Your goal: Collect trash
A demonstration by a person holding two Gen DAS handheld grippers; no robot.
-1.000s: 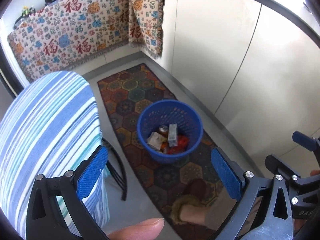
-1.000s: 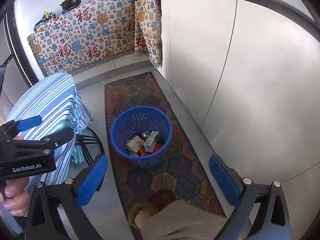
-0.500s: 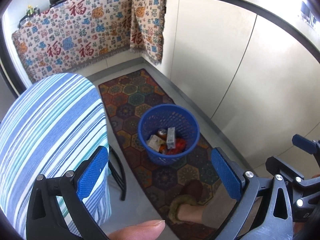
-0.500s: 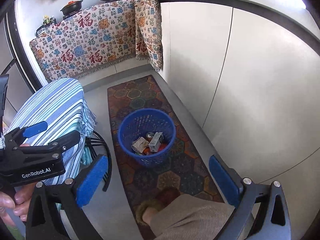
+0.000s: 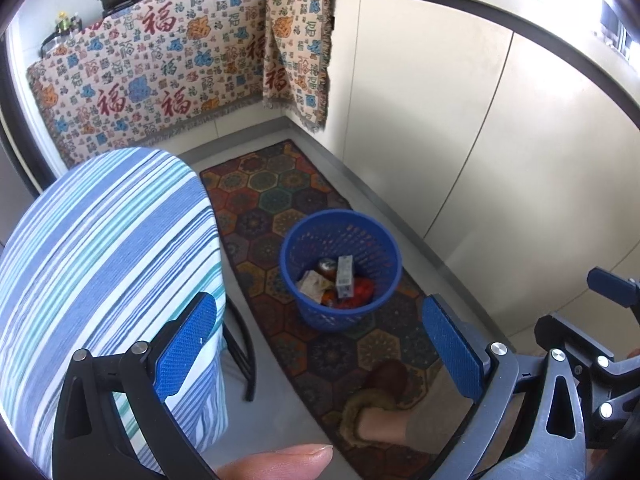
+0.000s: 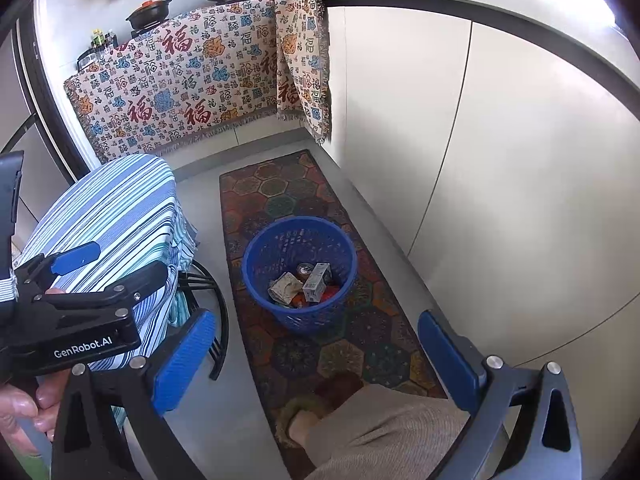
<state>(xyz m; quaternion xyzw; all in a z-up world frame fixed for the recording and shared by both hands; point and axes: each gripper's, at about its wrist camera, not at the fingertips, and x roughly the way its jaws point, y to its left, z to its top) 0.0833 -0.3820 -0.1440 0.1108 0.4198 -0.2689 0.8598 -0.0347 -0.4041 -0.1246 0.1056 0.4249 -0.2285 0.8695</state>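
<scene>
Through the left wrist camera, the left gripper (image 5: 320, 344) is being held wide apart with nothing between its blue pads (image 5: 186, 344), well above the floor. Just ahead of it and below, between the two fingers, a blue mesh trash basket (image 5: 384, 240) is being shown standing upright on a hexagon-patterned rug (image 5: 276, 204). Inside the basket a small grey carton (image 5: 345, 276) is being propped on end, with a drink can (image 5: 327, 266) beside it toward the gripper's left, crumpled paper (image 5: 314, 283) further left, and red wrapping (image 5: 362, 289) to the right. A blue-striped tablecloth (image 5: 100, 256) is being seen close on the gripper's left, and a slippered foot (image 5: 370, 412) nearer than the basket. Through the right wrist camera, the right gripper (image 6: 316, 356) is likewise being held spread wide and empty, high over the rug (image 6: 280, 188). The trash basket (image 6: 256, 256) is being framed ahead, slightly left of the midline between the fingers, with the carton (image 6: 316, 282), can (image 6: 305, 268) and crumpled paper (image 6: 285, 286) lying within. The left gripper (image 6: 76, 292) is being seen at the far left, gripped in a hand (image 6: 24, 412), in front of the striped tablecloth (image 6: 116, 204). A patterned cloth (image 6: 192, 76) is being draped over the counter far ahead.
</scene>
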